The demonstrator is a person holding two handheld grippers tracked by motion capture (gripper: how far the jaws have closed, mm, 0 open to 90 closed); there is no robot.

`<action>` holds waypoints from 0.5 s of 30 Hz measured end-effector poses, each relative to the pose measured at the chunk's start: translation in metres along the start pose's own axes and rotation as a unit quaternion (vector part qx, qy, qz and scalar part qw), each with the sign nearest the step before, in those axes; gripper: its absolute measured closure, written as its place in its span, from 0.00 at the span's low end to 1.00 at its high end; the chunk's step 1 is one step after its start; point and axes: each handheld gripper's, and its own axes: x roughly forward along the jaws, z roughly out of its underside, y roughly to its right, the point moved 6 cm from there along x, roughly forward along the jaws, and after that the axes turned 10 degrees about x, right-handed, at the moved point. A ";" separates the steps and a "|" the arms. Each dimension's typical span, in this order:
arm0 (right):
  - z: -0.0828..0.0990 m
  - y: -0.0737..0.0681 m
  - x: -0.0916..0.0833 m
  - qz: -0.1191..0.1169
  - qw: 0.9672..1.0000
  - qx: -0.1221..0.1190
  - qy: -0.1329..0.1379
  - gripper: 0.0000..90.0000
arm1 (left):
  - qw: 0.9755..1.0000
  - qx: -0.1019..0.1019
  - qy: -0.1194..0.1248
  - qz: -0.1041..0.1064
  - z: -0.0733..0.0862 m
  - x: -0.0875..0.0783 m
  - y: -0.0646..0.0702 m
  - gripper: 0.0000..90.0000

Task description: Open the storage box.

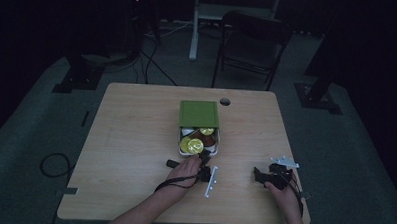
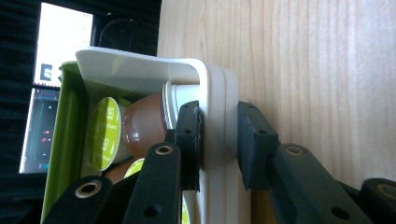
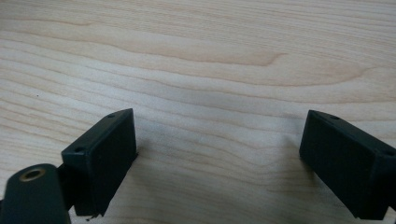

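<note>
- The left tool (image 2: 218, 140) is clamped on the near wall of the white capsule box (image 2: 217, 93), one pad inside, one outside.
- The box sits mid-counter, its green lid (image 1: 199, 113) slid back over the far half, with coffee capsules (image 1: 195, 145) showing.
- Best to pull level and slowly, I'd say, so no capsule tips out.
- The right tool (image 3: 219, 154) gapes wide and holds nothing, over bare counter (image 3: 196, 56) right of the box; there's free room all round.

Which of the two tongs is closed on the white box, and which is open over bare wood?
The left tongs pinch the white plastic box's wall; the right tongs stand open above the wooden table.
</note>
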 end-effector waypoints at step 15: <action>0.000 0.000 0.000 0.000 1.000 0.000 0.000 0.12 | 1.000 0.001 0.013 0.001 -0.010 -0.020 0.009 0.81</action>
